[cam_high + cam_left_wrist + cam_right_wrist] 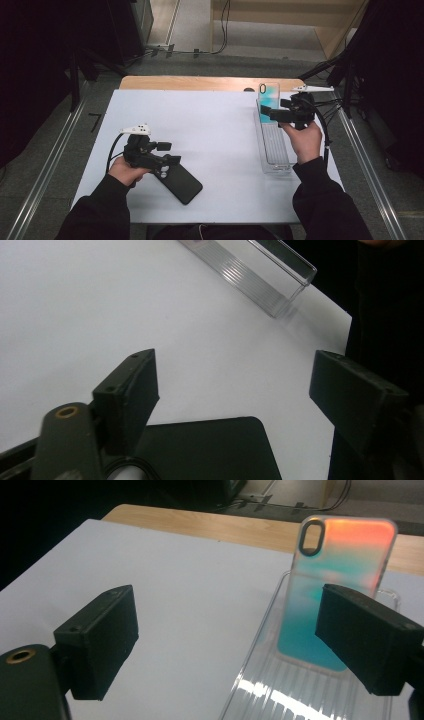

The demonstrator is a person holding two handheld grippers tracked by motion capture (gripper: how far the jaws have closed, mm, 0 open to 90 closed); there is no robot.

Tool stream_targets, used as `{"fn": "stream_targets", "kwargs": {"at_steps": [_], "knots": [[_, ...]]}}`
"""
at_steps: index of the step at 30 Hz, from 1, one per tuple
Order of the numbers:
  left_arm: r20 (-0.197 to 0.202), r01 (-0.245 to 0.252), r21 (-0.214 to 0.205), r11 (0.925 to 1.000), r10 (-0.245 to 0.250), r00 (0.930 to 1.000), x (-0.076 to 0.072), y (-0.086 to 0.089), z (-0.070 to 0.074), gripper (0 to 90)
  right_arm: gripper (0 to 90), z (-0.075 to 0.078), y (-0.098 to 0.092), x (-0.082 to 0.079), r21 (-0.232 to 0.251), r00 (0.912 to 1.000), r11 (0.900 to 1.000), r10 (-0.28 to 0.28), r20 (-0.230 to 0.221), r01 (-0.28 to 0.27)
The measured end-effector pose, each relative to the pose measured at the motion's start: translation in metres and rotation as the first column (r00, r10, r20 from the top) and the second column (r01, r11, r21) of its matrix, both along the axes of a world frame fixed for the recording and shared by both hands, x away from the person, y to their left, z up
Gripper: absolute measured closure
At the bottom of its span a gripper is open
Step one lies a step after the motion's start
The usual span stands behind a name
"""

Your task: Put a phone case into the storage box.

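Observation:
A black phone case (pixel 181 183) lies flat on the white table near the front left. My left gripper (pixel 167 152) hovers at its near end. In the left gripper view the jaws (pixel 235 375) stand wide apart, with the black case (pixel 210 450) low between them and no pad touching it. A translucent case with orange and teal tints (pixel 268 97) stands upright at the far end of a clear plastic tray (pixel 274 152). My right gripper (pixel 274 115) is open just in front of it. In the right gripper view (pixel 227 610) the tinted case (pixel 335 580) rises behind the right jaw.
The white sheet (pixel 210 125) covers a wooden table whose bare edge (pixel 200 82) shows at the back. The long clear tray (pixel 260 270) runs front to back on the right side. Metal rails and dark stands flank the table.

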State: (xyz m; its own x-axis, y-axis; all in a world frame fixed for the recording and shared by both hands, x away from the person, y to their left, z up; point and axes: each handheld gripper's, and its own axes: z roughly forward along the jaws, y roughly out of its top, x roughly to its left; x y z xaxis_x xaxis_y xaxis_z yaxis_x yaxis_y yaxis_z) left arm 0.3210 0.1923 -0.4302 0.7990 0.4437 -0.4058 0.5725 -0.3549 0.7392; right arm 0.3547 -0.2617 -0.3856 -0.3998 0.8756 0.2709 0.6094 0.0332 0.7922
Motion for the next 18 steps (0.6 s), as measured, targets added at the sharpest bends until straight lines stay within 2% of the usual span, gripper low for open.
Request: {"fn": "stream_targets", "kwargs": {"at_steps": [11, 18], "knots": [[0.004, 0.005, -0.001, 1.0, -0.005, 1.0, -0.001, 0.003, -0.001, 19.6, 8.7, -0.01, 0.007, -0.027, 0.011, 0.9974, 0.9973, 0.072, 0.0, -0.072], [0.003, 0.007, -0.001, 1.0, -0.007, 1.0, -0.001, 0.004, 0.0, 19.8, 8.8, -0.012, 0.009, -0.037, 0.014, 0.9949, 0.9948, 0.101, -0.006, -0.101]]}}
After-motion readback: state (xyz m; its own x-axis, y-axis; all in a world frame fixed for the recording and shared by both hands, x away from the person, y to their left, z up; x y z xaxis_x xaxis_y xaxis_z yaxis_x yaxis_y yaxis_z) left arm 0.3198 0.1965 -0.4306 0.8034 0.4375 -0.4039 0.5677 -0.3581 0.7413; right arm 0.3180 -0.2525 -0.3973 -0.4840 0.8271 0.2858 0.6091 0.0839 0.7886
